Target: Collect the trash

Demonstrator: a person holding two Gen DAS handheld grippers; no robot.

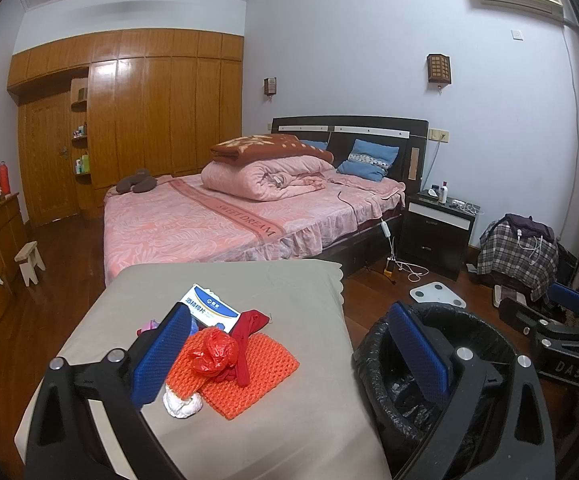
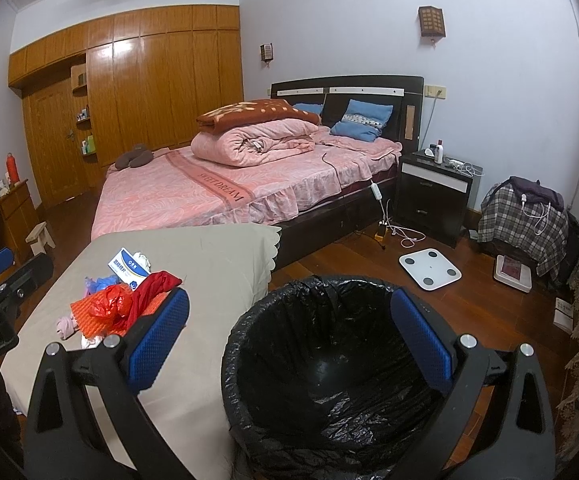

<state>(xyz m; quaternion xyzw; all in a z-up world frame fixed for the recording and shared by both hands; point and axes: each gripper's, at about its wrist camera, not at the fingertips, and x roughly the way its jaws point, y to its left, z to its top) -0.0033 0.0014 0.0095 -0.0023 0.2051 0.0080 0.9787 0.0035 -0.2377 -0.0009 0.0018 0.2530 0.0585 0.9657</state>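
Nothing looks collected yet: the trash pile [image 1: 213, 354] sits on the bench [image 1: 289, 400] beside the empty bin [image 2: 329, 380], while the left gripper [image 1: 289, 356] and right gripper [image 2: 289, 344] hold their fingers wide, gripping nothing.

Pale blue walls, dark wood floor [image 2: 329, 256] — pink-covered bed [image 2: 217, 196], glossy wooden wardrobe [image 2: 161, 92], black nightstand [image 2: 433, 196].

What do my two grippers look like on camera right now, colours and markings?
Both match: the left gripper and right gripper have black angular frames with silver round bolts, and each finger carries a flat blue pad with a dimpled mesh texture. Seen from the left camera, the right gripper's black body reads "DAS" in pale letters. No cables or sleeves show.
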